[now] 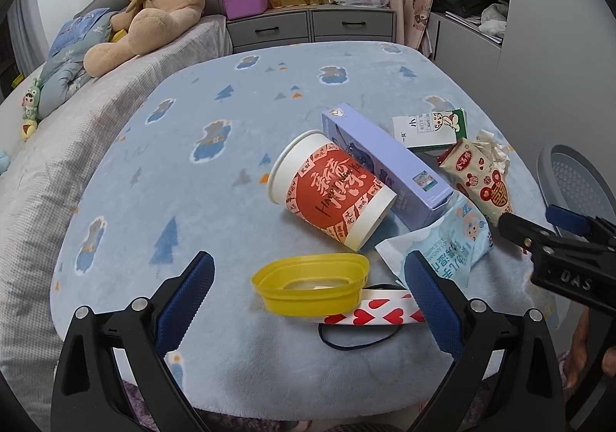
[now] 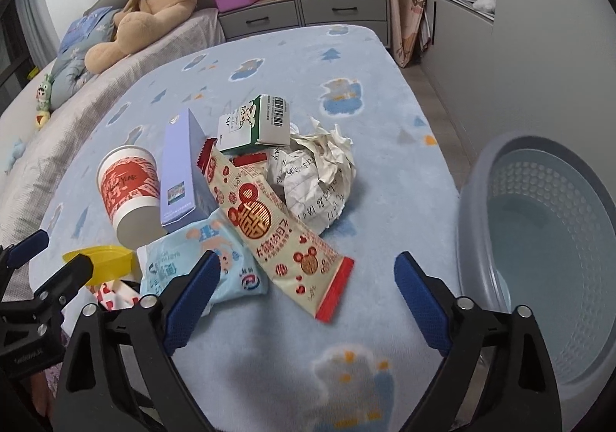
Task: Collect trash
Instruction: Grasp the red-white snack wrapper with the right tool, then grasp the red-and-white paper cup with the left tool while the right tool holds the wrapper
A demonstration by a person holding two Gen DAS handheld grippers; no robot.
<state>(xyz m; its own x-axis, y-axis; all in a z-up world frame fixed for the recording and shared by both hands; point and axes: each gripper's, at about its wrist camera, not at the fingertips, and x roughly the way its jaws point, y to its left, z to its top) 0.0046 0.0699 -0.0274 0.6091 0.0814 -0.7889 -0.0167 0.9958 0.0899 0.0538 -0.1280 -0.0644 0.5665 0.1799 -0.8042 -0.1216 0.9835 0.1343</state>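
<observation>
Both tools are spread wide and grasp nothing: the left tool (image 1: 308, 301) hovers low over the blue blanket (image 1: 192, 201), its fingers either side of the yellow plastic lid (image 1: 310, 287), which lies on a strip printed with red hearts (image 1: 369, 312). The right tool (image 2: 306, 295) hangs just before the end of the long cream snack wrapper (image 2: 277, 231). The trash sits heaped mid-blanket: a red-and-white paper cup (image 1: 331, 189) on its side against a lilac carton (image 1: 385, 162), a pale blue wipes packet (image 2: 204, 255), a green-and-white milk box (image 2: 256, 120) and crumpled paper (image 2: 319, 170). A grey perforated basket (image 2: 546, 239) stands at the right, beside the blanket's edge.
</observation>
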